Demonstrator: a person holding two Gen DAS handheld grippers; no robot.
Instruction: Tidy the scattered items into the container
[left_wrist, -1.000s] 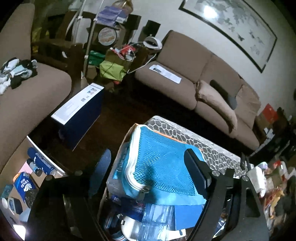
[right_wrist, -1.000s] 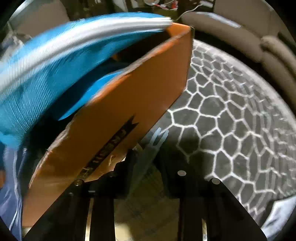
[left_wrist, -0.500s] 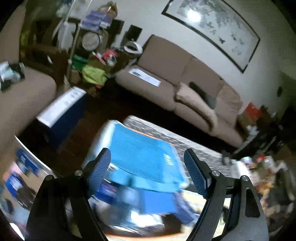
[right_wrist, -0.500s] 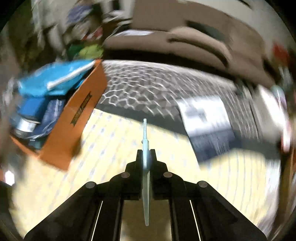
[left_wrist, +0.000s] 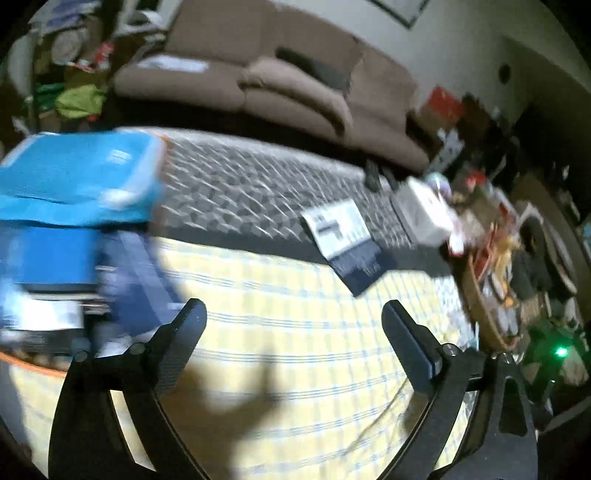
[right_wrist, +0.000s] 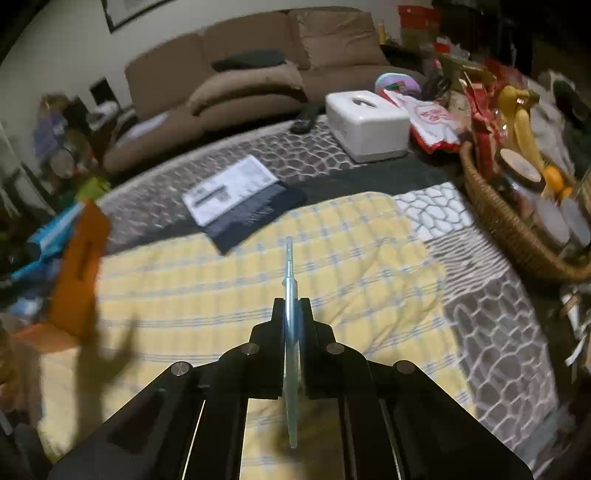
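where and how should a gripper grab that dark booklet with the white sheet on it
Take the dark booklet by its near corner, which overlaps onto the yellow checked cloth. It lies flat and thin, so come in low from the cloth side and slide one finger under. The left gripper, jaws opening with nothing between them, seems freer.

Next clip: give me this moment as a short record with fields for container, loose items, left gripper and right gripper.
container: orange box at the left edge of the table, piled with blue items
loose items: dark booklet with a white sheet lying flat on the patterned cloth
left gripper: left gripper opening, nothing between its fingers, over the yellow checked cloth
right gripper: right gripper shut, holding nothing
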